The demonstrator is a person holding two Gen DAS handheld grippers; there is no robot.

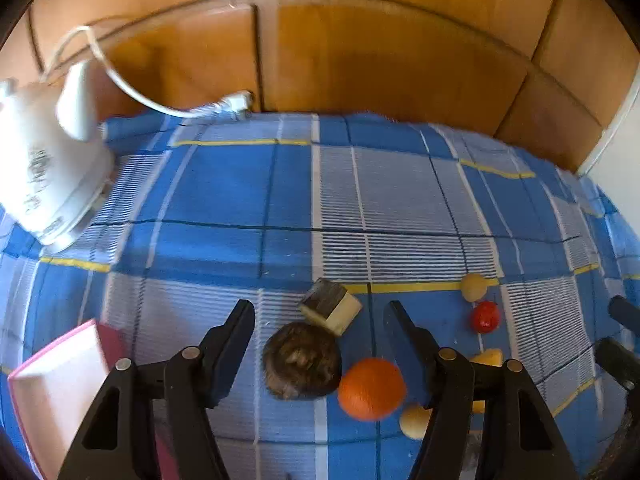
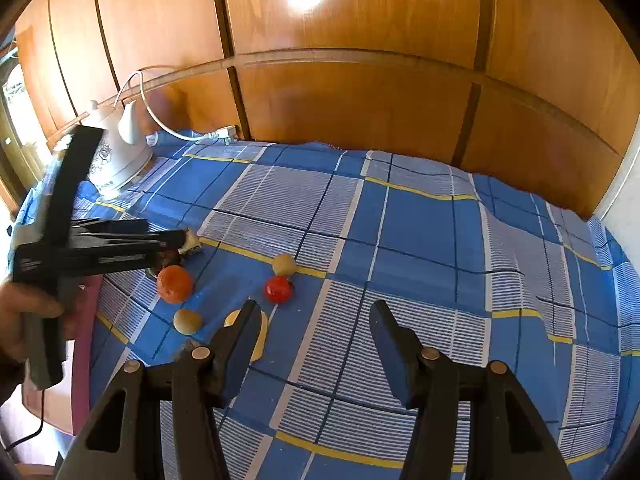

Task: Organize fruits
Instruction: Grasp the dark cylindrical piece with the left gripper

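My left gripper (image 1: 319, 314) is open and points down at a brown fuzzy fruit (image 1: 302, 360), which lies between the fingers untouched. An orange (image 1: 372, 388) sits against that fruit's right side. Just beyond is a cream block with a dark top (image 1: 330, 306). To the right lie a beige ball (image 1: 474, 286), a red fruit (image 1: 485, 317), a yellow piece (image 1: 490, 358) and another beige ball (image 1: 414, 420). My right gripper (image 2: 316, 314) hangs open over bare cloth with nothing between its fingers. Ahead of it to the left are the red fruit (image 2: 279, 289) and the orange (image 2: 174, 283). A hand holds the left gripper (image 2: 180, 240) there.
A blue checked cloth (image 1: 248, 188) covers the table. A white kettle (image 1: 48, 168) with a cord stands at the back left. A pink box (image 1: 60, 380) lies at the near left edge. Wooden cabinet doors (image 2: 360, 100) close off the back.
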